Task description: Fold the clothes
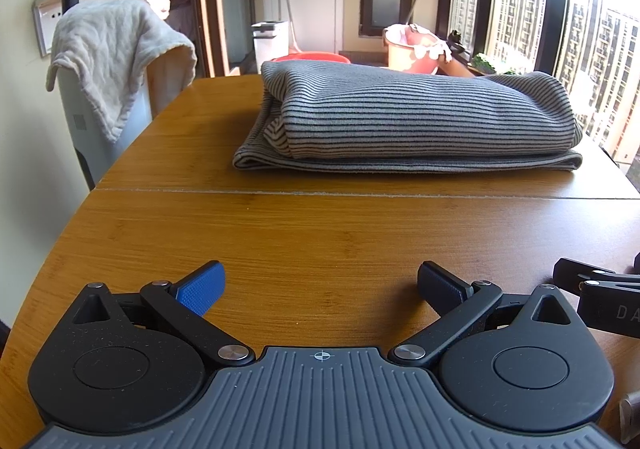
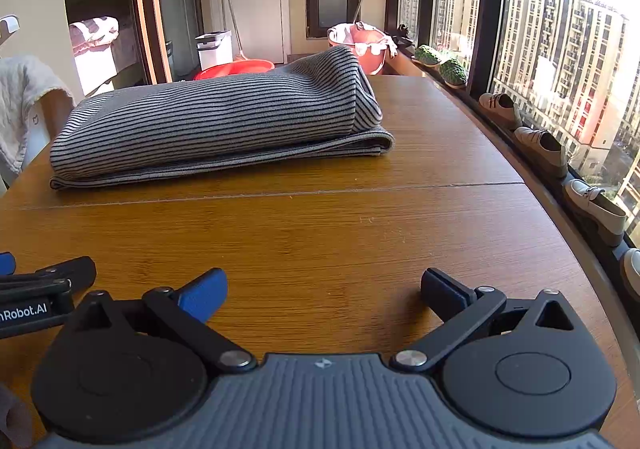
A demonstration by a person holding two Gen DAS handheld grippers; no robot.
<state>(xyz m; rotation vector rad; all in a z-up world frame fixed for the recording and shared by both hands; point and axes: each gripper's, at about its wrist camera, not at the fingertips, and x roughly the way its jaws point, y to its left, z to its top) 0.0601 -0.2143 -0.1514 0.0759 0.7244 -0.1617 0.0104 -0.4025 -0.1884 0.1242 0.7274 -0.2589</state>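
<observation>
A grey garment with thin black stripes (image 1: pixel 404 121) lies folded in a thick stack on the far half of the wooden table (image 1: pixel 320 233). The right wrist view shows the same stack (image 2: pixel 216 125) at the upper left. My left gripper (image 1: pixel 320 285) rests low near the table's front edge, open, with bare wood between its blue pads. Well short of the garment, my right gripper (image 2: pixel 324 291) is open too and holds nothing. Each gripper's side shows at the edge of the other's view.
A white cloth (image 1: pixel 116 53) hangs over a white appliance left of the table. Red basins (image 1: pixel 416 49) and a white bin (image 1: pixel 270 39) stand on the floor behind. Shoes (image 2: pixel 540 145) line the window sill along the table's right edge.
</observation>
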